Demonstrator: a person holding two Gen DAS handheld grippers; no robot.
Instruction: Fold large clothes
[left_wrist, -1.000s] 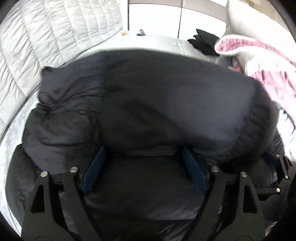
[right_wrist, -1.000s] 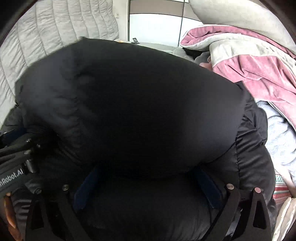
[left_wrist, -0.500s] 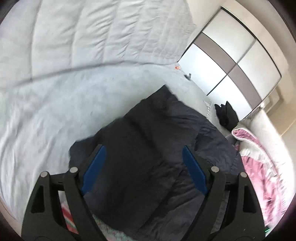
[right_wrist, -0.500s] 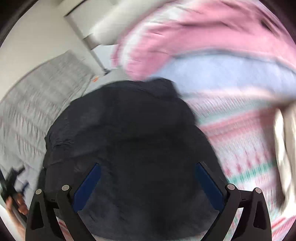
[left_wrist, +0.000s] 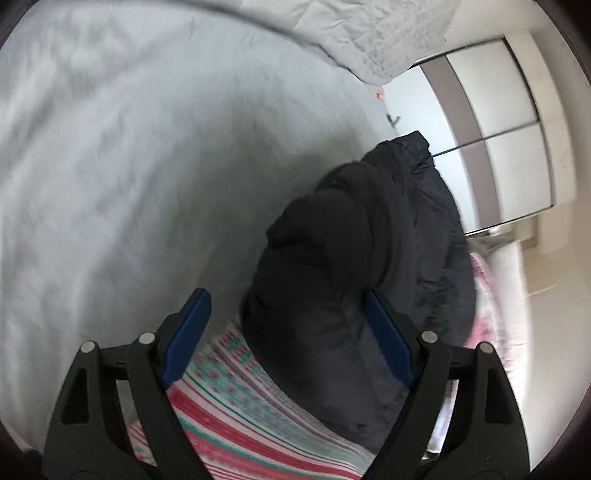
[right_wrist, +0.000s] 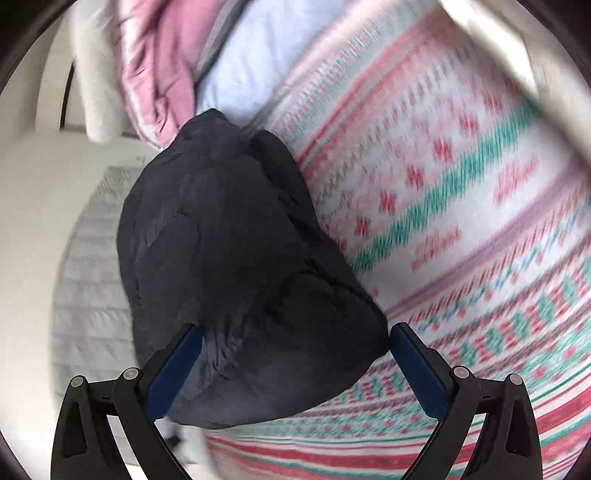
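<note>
While both grippers stand with their jaws wide apart and nothing between the pads, I judge the fold done and the bundle let go. Nearest me, my left gripper (left_wrist: 284, 332) and right gripper (right_wrist: 295, 365) hover above the black jacket (left_wrist: 354, 266), touching none of it. It lies as a puffy, creased lump, partly on the striped blanket (right_wrist: 461, 206) at the bed's near edge and partly on the grey sheet (left_wrist: 110, 166). Beyond sit a pink quilt (right_wrist: 155, 74) and the wardrobe doors (left_wrist: 509, 122).
</note>
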